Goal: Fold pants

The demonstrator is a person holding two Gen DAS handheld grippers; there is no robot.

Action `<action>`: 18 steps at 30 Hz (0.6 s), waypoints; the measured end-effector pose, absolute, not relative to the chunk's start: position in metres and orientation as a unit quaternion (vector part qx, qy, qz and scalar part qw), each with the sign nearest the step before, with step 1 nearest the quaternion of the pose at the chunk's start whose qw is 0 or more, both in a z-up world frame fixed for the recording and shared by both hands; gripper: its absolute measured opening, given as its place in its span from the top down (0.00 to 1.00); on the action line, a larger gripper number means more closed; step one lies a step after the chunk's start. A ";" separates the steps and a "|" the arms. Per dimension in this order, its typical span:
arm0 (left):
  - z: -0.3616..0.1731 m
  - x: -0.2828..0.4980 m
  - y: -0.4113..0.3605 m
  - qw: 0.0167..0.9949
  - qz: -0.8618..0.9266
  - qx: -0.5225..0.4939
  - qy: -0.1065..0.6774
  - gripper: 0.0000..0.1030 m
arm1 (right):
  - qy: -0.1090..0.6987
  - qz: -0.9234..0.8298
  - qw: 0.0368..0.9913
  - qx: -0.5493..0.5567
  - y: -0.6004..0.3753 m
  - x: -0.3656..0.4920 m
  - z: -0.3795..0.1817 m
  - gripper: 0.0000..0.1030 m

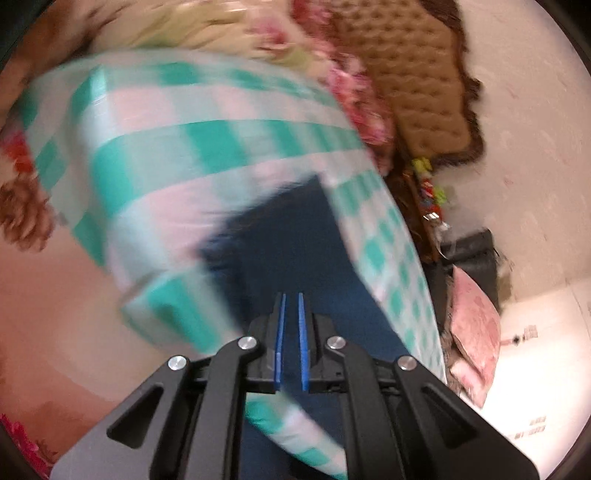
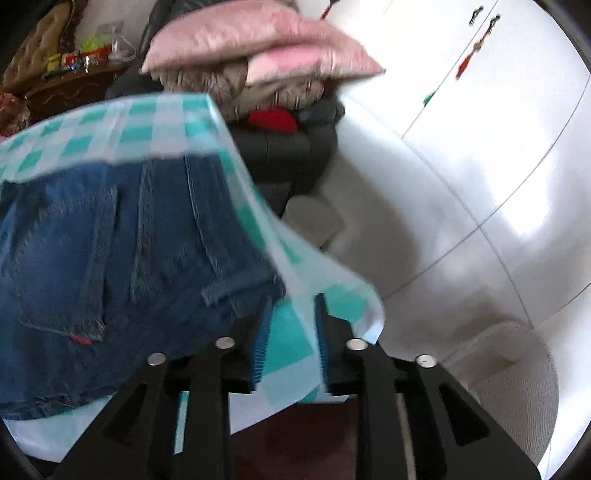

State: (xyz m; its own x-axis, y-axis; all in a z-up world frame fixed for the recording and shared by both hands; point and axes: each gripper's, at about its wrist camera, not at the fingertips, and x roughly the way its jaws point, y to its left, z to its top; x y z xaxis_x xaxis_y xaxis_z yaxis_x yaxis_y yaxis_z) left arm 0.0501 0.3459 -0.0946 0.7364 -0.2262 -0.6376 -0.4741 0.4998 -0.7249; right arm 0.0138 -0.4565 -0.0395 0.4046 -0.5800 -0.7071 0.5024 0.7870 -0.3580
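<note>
Blue denim pants (image 2: 92,258) lie on a teal-and-white checked cloth (image 2: 110,125); a back pocket and the waistband show in the right wrist view. In the left wrist view the pants (image 1: 295,251) are a dark blue patch past the fingers, with the checked cloth (image 1: 184,147) beyond, blurred. My left gripper (image 1: 291,299) hovers over the pants, its blue pads a narrow gap apart with nothing seen between them. My right gripper (image 2: 291,299) is open at the waistband end, with a lifted fold of the checked cloth between its fingers.
A floral blanket (image 1: 258,33) and a brown quilted headboard (image 1: 413,85) lie beyond the cloth. Pink pillows (image 2: 258,44) sit on stacked clothes. White wardrobe doors (image 2: 480,129) stand to the right, a grey ottoman (image 2: 517,387) below them.
</note>
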 end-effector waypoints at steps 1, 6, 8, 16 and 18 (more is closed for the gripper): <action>-0.089 0.062 0.333 0.795 0.054 -0.489 0.355 0.90 | 0.431 -0.318 0.843 -0.042 -0.455 0.017 -0.032 0.70; -0.084 0.148 0.212 0.787 -0.097 -0.458 0.402 0.76 | 0.401 -0.234 0.884 -0.061 -0.423 0.064 -0.018 0.57; -0.089 0.187 0.134 0.767 -0.173 -0.443 0.432 0.76 | 0.409 -0.208 0.885 -0.081 -0.409 0.086 -0.029 0.53; -0.108 0.265 -0.104 0.715 -0.345 -0.351 0.497 0.76 | 0.463 -0.214 0.852 -0.115 -0.404 0.089 -0.098 0.50; -0.111 0.275 -0.135 0.732 -0.346 -0.306 0.500 0.75 | 0.468 -0.213 0.845 -0.146 -0.399 0.087 -0.098 0.49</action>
State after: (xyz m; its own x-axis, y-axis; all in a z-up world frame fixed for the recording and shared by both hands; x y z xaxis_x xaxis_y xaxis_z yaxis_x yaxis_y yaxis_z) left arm 0.2750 -0.1354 -0.1114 0.2595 -0.8131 -0.5211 0.2016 0.5733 -0.7941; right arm 0.0874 -0.3994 -0.0977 0.4705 -0.4969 -0.7292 0.2243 0.8666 -0.4458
